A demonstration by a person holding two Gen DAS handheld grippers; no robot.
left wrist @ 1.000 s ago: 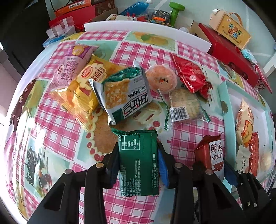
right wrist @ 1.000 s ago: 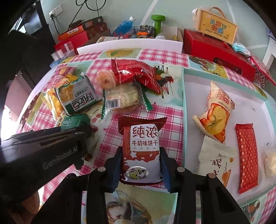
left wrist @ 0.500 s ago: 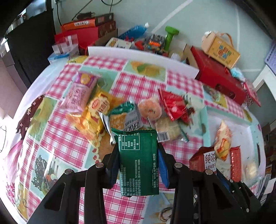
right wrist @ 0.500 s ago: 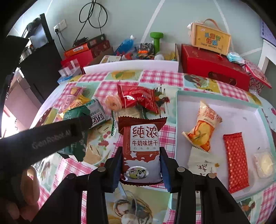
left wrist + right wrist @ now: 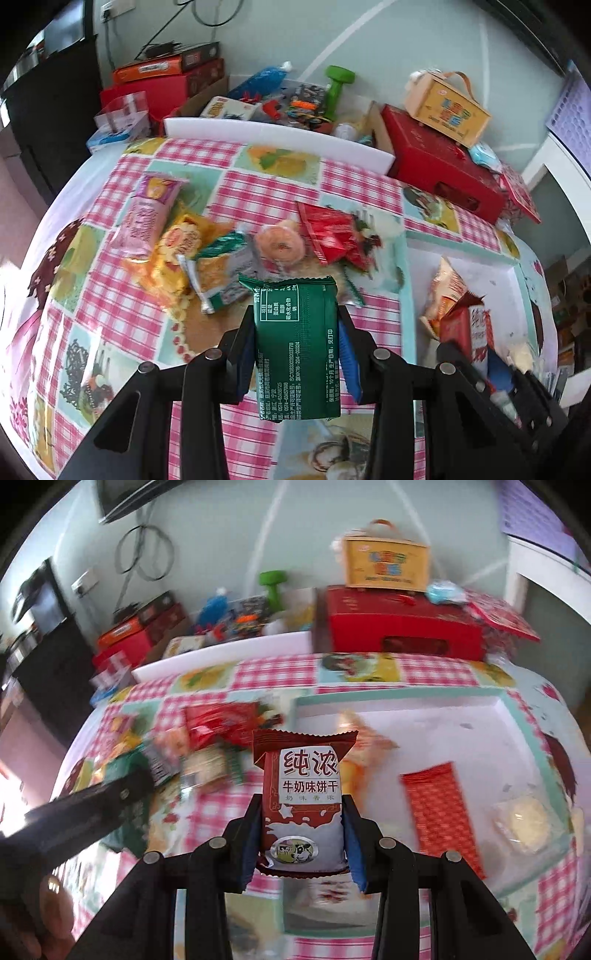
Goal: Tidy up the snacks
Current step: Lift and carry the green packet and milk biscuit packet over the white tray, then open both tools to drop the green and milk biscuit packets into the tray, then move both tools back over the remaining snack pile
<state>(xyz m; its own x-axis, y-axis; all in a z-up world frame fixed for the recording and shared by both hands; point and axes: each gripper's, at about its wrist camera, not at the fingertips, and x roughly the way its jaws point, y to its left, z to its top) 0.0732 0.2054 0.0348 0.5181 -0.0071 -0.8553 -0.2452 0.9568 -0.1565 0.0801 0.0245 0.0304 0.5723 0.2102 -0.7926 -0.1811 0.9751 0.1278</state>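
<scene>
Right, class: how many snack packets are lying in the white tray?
3 visible: an orange packet at the tray's left, a red packet mid-tray, a pale round snack on the right. The held biscuit packet may hide others.

Blk fingers (image 5: 236,354) w/ blue pads (image 5: 347,360)

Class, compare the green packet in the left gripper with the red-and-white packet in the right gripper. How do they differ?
The green packet shows its printed back; the red-and-white packet shows its front with large characters and a cow picture. The green is plain-coloured; the red-and-white two-toned. Both stand upright, clamped between fingers.
</scene>
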